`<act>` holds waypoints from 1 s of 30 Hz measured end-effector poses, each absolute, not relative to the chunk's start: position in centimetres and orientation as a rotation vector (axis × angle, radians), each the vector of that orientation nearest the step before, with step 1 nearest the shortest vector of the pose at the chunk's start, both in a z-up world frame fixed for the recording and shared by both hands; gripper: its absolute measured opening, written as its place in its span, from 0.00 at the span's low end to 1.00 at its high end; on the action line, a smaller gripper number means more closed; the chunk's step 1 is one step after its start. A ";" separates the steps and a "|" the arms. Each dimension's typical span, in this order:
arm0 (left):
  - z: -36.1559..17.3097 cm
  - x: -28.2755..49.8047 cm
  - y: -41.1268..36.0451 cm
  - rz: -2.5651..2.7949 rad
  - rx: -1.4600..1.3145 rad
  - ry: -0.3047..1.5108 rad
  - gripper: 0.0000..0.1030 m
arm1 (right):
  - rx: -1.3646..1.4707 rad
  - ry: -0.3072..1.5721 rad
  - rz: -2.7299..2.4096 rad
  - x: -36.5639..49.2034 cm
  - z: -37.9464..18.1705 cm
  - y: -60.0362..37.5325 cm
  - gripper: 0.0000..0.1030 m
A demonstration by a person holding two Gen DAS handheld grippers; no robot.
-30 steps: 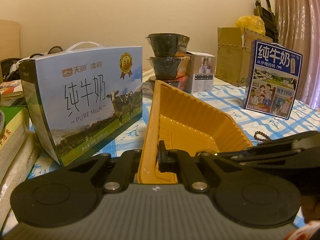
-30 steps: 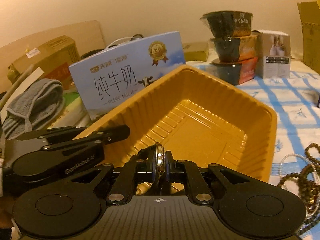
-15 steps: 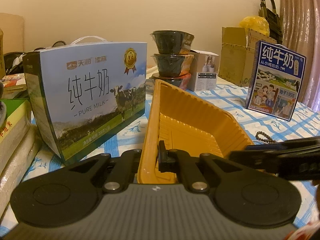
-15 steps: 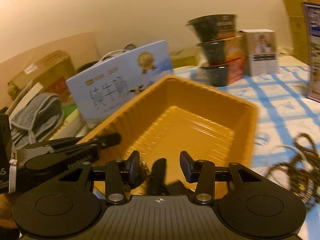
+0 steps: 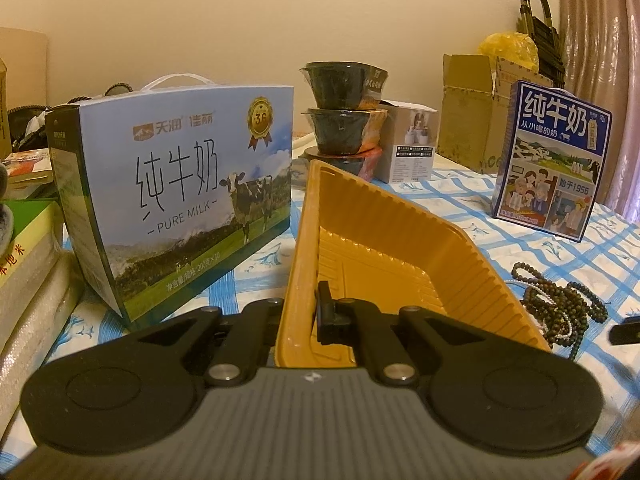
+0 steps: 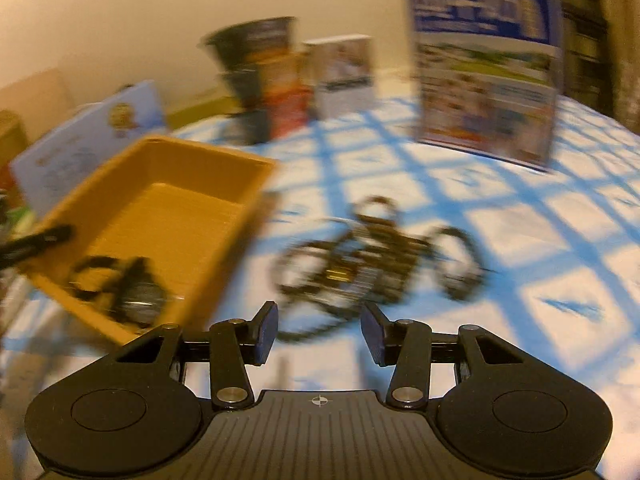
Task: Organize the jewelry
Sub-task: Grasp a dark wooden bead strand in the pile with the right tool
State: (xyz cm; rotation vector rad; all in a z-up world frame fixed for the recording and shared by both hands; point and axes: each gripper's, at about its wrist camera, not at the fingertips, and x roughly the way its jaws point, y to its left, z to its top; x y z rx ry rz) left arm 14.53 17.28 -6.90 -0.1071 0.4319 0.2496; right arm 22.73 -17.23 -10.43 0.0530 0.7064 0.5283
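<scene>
surfaces, as we see them

we're looking at a yellow tray (image 5: 384,232) of thin ribbed plastic, its wall smooth with a soft sheen. we find the left gripper (image 5: 308,312) matt black plastic with bright metal pivot pins, and the right gripper (image 6: 318,334) looks the same. the milk carton (image 5: 180,188) is glossy printed cardboard. we see the tablecloth (image 5: 460,200) as soft blue-checked cloth, and the beads (image 5: 560,304) on it round, dark and faintly shiny. the brown box (image 5: 468,120) is plain matt cardboard.
</scene>
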 end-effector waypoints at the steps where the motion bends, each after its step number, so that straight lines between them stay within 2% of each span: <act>1: -6.9 14.6 17.3 0.250 -0.107 0.432 0.04 | 0.057 0.712 0.502 22.9 -10.6 -18.1 0.45; 8: -6.7 14.7 17.1 0.248 -0.096 0.430 0.04 | 0.082 0.717 0.424 23.9 -10.8 -21.1 0.45; 18: -6.6 14.8 17.1 0.246 -0.092 0.430 0.04 | 0.080 0.719 0.480 25.0 -10.9 -18.5 0.45; 30: -6.7 14.8 17.2 0.242 -0.088 0.425 0.04 | -0.084 0.649 0.593 28.8 -10.9 -12.9 0.23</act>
